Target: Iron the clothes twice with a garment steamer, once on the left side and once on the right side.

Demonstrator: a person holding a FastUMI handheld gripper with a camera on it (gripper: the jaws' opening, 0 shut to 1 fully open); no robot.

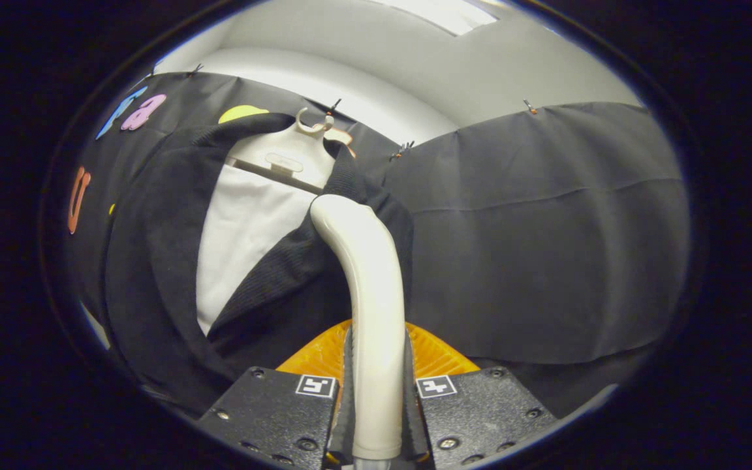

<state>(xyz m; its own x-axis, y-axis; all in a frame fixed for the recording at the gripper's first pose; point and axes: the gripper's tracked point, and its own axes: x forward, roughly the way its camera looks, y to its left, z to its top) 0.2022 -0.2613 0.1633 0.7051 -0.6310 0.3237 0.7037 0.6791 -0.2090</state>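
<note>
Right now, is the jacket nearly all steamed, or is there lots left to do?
Done: the gripper is shut on the steamer, already picked up. In hand: its head is up near the collar of the dark jacket on the hanger. Left: I cannot tell whether either side has had its pass, so both may remain.

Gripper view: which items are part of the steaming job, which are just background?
Job:
- steamer, clamped in the gripper, head against the jacket
- jacket, dark, on a hanger
- hanger

Background:
- white panel showing inside the open jacket
- black cloth wall
</note>
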